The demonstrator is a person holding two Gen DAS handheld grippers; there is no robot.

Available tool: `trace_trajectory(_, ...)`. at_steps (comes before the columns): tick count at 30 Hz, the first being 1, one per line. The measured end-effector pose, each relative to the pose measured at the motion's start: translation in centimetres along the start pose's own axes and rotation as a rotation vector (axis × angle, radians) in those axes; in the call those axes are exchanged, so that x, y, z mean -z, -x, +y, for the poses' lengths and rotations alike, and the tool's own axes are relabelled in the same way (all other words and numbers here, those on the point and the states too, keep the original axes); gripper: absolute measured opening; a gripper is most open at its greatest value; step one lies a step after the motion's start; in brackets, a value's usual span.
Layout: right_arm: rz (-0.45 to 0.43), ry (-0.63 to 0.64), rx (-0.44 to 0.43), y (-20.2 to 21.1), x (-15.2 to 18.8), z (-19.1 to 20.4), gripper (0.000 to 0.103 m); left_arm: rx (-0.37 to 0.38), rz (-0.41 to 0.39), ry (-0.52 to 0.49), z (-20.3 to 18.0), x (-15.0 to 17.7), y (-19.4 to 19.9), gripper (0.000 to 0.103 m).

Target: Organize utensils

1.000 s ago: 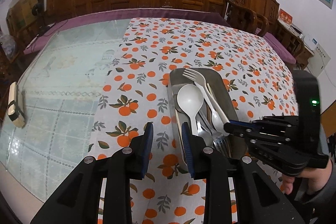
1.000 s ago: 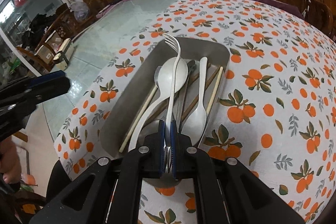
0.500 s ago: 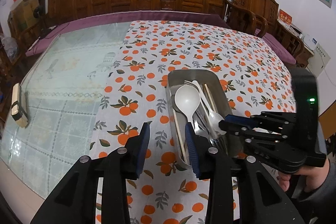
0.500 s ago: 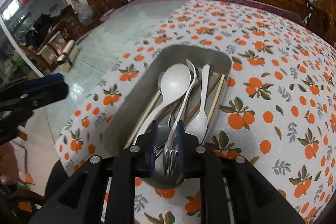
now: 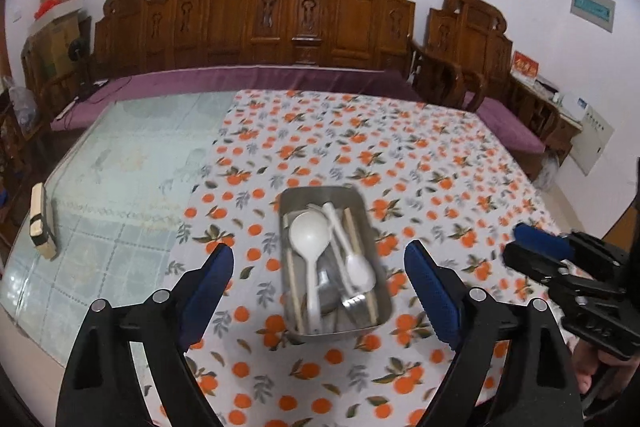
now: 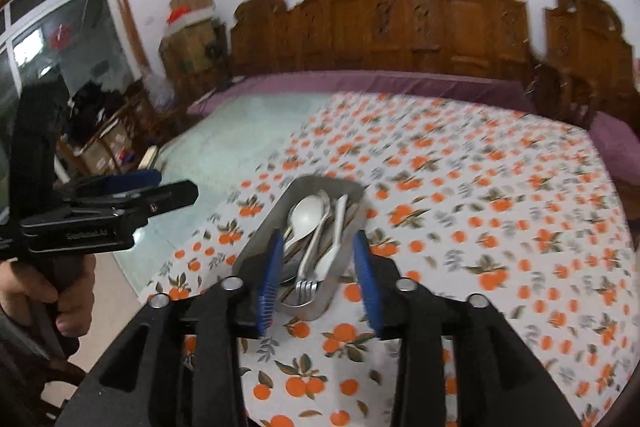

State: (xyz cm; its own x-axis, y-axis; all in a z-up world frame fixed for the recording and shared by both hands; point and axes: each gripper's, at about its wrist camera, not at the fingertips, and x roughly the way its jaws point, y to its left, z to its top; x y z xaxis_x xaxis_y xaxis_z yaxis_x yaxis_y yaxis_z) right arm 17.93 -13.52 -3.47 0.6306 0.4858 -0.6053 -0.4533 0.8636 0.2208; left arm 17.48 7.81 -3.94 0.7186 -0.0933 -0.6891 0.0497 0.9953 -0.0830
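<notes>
A metal tray [image 5: 340,334] stands on the orange-print cloth and holds the utensils: a large white spoon [image 5: 306,235], a smaller white spoon [image 5: 360,270], a metal fork [image 5: 355,301] and chopsticks [image 5: 354,231]. My left gripper [image 5: 319,261] hangs above and short of the tray, its jaws opening wide with nothing between them. My right gripper [image 6: 318,247] hovers over the tray's near end [image 6: 310,309], jaws opening and empty. The fork [image 6: 306,285] lies loose in the tray below it. Each gripper shows in the other's view: the right [image 5: 520,245], the left [image 6: 178,187].
The cloth [image 5: 400,155] covers the right of the table, with bare glass top [image 5: 132,155] at the left. A small wooden block [image 5: 40,223] lies near the left edge. Carved wooden benches [image 5: 300,23] line the far side. A person's hand [image 6: 60,291] grips the left handle.
The right gripper let go of the fork, opened, and pulled up and back from the tray. The left gripper opened wide and also rose and drew back.
</notes>
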Motion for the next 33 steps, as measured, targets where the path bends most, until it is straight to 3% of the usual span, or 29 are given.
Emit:
trace_trajectory(4, -0.076, -0.004, 0.082, 4.4, -0.6, -1.0, 0.061, -0.005, -0.049, -0.017, -1.9, -0.9, 2.1, 0.095)
trace_trajectory(6, -0.113, 0.000, 0.122, 6.4, -0.8, -1.4, 0.075, -0.001, -0.084, -0.031, -3.1, -1.4, 3.4, 0.095)
trace_trajectory(14, -0.239, 0.000, 0.265, 13.0, -1.7, -2.3, 0.100, -0.001, -0.180, -0.058, -6.4, -3.0, 7.4, 0.095)
trace_trajectory(19, -0.281, -0.010, 0.316, 15.3, -2.1, -2.5, 0.100, 0.002, -0.218, -0.079, -8.0, -3.3, 9.0, 0.095)
trace_trajectory(33, -0.307, -0.006, 0.310, 16.4, -2.2, -2.1, 0.100, -0.007, -0.244, -0.086, -9.0, -2.9, 10.3, 0.095)
